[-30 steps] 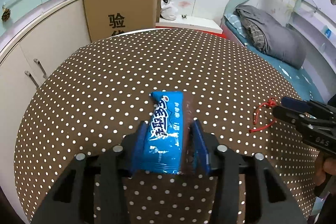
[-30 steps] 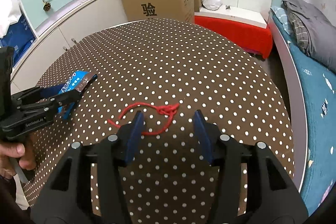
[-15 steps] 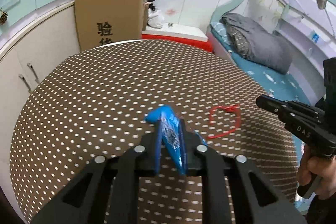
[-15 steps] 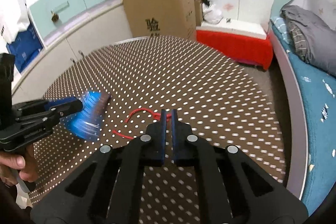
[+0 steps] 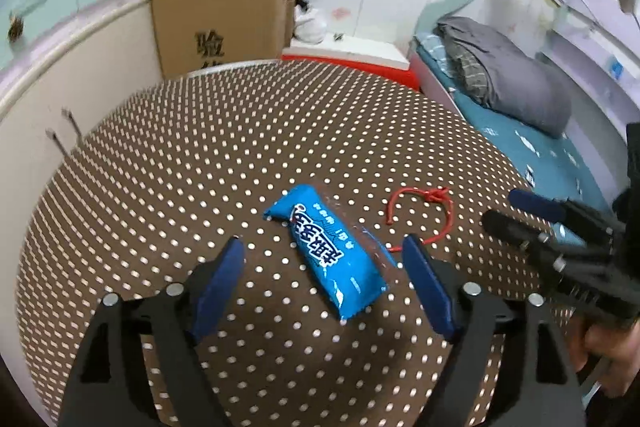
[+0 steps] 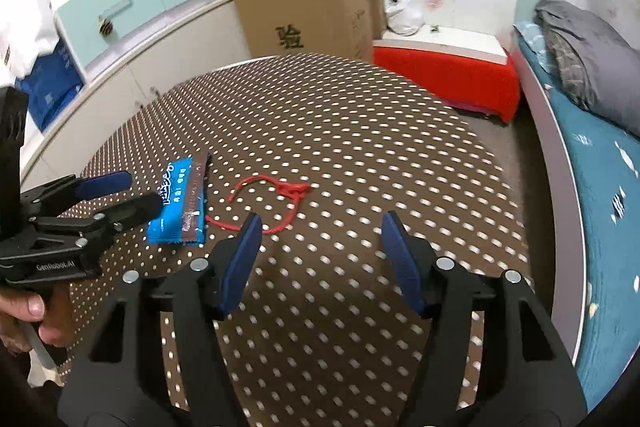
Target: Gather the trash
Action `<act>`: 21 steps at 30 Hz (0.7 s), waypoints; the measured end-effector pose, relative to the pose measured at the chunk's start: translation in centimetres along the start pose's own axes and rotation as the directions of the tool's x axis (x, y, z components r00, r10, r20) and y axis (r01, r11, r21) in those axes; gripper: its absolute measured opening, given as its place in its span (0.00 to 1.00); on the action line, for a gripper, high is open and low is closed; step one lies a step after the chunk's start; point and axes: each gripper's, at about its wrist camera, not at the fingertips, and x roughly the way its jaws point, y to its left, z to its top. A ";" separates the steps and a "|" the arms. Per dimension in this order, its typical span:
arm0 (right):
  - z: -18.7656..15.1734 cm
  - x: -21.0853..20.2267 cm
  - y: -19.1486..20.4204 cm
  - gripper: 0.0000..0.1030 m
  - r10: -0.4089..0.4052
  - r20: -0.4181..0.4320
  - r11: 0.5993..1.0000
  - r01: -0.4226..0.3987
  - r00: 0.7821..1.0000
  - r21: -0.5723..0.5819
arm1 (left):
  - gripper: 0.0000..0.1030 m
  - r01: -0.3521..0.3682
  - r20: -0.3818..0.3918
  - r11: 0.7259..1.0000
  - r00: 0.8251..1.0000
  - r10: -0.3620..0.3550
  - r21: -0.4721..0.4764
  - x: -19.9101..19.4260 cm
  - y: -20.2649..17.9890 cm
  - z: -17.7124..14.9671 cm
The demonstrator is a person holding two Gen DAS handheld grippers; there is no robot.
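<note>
A blue snack wrapper (image 5: 328, 251) lies flat on the brown dotted table (image 5: 200, 167), slanted, between the jaws of my left gripper (image 5: 324, 255), which are opening and do not touch it. A red string loop (image 5: 424, 207) lies just to its right. In the right wrist view the wrapper (image 6: 180, 203) sits at left beside the left gripper (image 6: 128, 193), and the red string (image 6: 276, 203) lies just ahead of my right gripper (image 6: 320, 231), whose jaws are opening with nothing between them. The right gripper (image 5: 516, 207) also shows at the left wrist view's right edge.
A cardboard box (image 5: 220, 19) stands past the table's far edge, white cabinets (image 5: 60, 79) run along the left, and a bed with grey bedding (image 5: 504, 75) lies on the right. A red-covered low bench (image 6: 444, 75) sits behind the table. A person's hand (image 6: 28, 311) holds the left gripper.
Both grippers closed and then opened wide. The wrapper was pinched, pulled toward the red string, and now lies released and slanted. The string has shifted closer to the wrapper.
</note>
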 end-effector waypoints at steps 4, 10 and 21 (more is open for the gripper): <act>1.1 2.5 0.6 0.50 -0.011 -0.043 0.999 0.009 0.999 -0.034 | 0.77 -0.021 -0.046 0.998 0.999 0.018 -0.063 2.4 -0.2 0.2; 1.4 4.2 2.5 0.12 -0.025 -0.070 0.990 0.015 0.997 -0.140 | 0.39 -0.053 -0.014 0.999 0.998 0.053 0.009 3.0 -1.3 0.6; 0.2 -0.4 0.2 0.08 -0.036 0.028 0.998 0.038 0.999 -0.059 | 0.32 0.097 0.015 0.994 0.995 -0.098 0.047 1.0 -0.4 -1.3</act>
